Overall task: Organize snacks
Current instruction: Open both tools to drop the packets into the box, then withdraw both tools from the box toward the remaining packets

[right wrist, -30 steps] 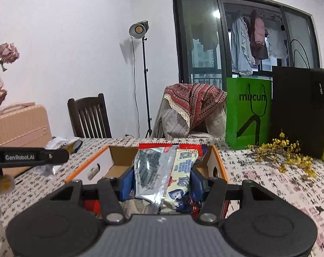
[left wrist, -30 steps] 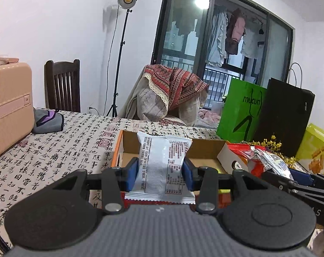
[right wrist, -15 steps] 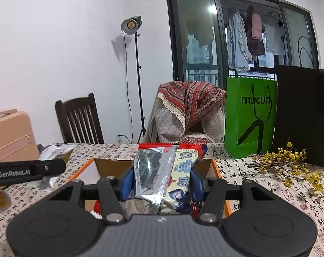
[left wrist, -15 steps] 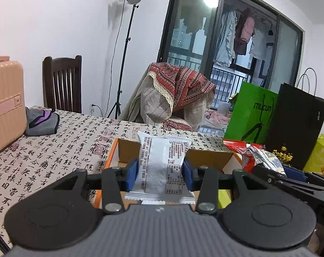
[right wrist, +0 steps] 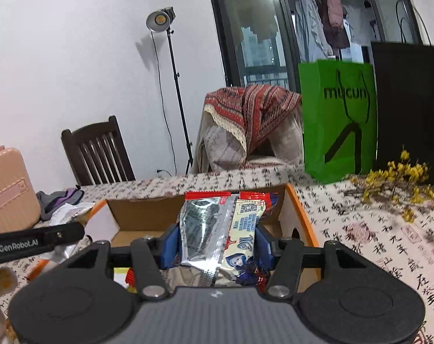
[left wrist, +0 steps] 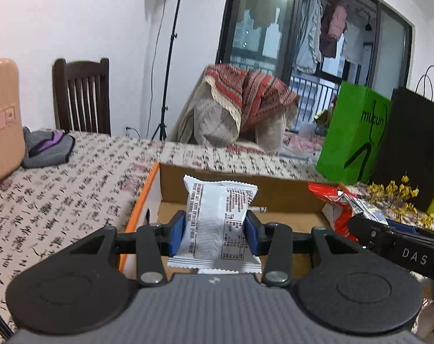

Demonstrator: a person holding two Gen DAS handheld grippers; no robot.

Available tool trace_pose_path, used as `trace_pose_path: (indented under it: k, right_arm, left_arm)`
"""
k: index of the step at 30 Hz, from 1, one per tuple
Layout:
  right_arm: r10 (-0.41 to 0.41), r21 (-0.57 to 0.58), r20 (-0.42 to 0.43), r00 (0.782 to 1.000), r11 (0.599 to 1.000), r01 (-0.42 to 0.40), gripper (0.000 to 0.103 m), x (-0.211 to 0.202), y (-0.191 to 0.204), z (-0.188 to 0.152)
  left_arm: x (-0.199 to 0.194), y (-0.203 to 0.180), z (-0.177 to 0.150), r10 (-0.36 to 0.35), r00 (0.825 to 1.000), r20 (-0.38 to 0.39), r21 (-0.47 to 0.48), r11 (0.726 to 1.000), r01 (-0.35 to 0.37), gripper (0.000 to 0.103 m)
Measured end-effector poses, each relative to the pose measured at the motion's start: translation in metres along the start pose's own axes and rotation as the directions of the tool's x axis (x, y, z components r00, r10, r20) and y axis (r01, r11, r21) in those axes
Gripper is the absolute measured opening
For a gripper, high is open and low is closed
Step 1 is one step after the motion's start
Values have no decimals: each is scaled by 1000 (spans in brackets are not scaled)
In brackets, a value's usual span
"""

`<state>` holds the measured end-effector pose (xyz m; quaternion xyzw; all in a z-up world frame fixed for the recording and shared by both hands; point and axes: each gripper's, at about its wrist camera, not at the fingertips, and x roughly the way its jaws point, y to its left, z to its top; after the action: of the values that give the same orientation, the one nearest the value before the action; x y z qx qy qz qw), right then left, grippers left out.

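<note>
step: both hands carrying snack packs toward the cardboard box (left wrist: 205, 182); looks like the drop-off stage, nothing released yet.
left gripper (left wrist: 215, 233): blue pads clamped on the sides of a white snack pack (left wrist: 217, 220), pack upright, printed back facing the camera.
right gripper (right wrist: 217, 242): clamped on two packs together, a silver pack (right wrist: 201, 229) and a cream pack (right wrist: 242, 235) with a cartoon figure, red top seals above the pads.
task item location: all three packs in the air, at the near side of the box opening; whether they are over the floor of the box or just short of it I can't tell.
box: open top, orange edge (right wrist: 301, 218), brown inside. Floor looks mostly bare in the left view.
next move (my read): lower each pack to the box floor, then part the pads. The right pair may slide apart on release, so set it down low.
in the way: the two grippers are close side by side; the right one shows at the right edge of the left view (left wrist: 400, 246). Stagger the drops.
around: patterned tablecloth (left wrist: 59, 200), green bag (right wrist: 338, 120), black bag (right wrist: 408, 109), yellow flowers (right wrist: 403, 183), pink suitcase (left wrist: 0, 120), grey pouch (left wrist: 46, 147), chair (right wrist: 98, 150), lamp stand (right wrist: 171, 91). None blocks the box.
</note>
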<state>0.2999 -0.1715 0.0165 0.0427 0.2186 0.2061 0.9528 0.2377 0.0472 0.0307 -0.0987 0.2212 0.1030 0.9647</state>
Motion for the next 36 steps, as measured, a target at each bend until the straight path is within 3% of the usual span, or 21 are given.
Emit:
trace_pose_path:
  k: [5,7,9,10,12,14,16,19,30,36]
  right_arm:
    - [-11,-5,-14,1000,1000,11,55,5,-4,-7]
    - [-9,2,-21,1000,1000,9,55,5,-6,-7]
    - [-15,7,-20,1000,1000,16,56,4,-7,-7]
    - [-23,6,-19,1000,1000,23,58,3,-7,-7]
    - [-30,16,-17,999,999,30,68,2,-10,-6]
    - [-34,27,-12,999,999,34,86,0,-12,-6]
    - [-22,33,-6,1000,999,23,89,-4,-14,-4]
    - [-20,33,3,1000,999,20,103,-8,-15,-3]
    - [-24,-9,13,1000,1000,24,103,-49,-5,16]
    - [-37,-77,-2,999,996,37,103,-83,3,10]
  left_arm:
    - [3,3,-6,-15,1000,-5,5,1000,15,44]
    - [1,5,-7,-36,999,-6,-4,999,36,54]
    - [-2,7,-8,-38,999,10,-18,999,39,75]
    - [-5,8,-7,-35,999,23,-19,999,35,79]
    - [-9,8,-7,-17,999,41,-25,1000,18,95]
    - [-13,9,-6,-1,998,55,-37,999,3,103]
    - [-15,10,-4,2,999,51,-47,999,0,103]
    - [-14,12,-2,3,999,32,-56,998,-1,103]
    - [-27,16,8,36,999,14,-70,997,-35,103]
    - [-50,24,6,44,999,6,-59,997,-43,103]
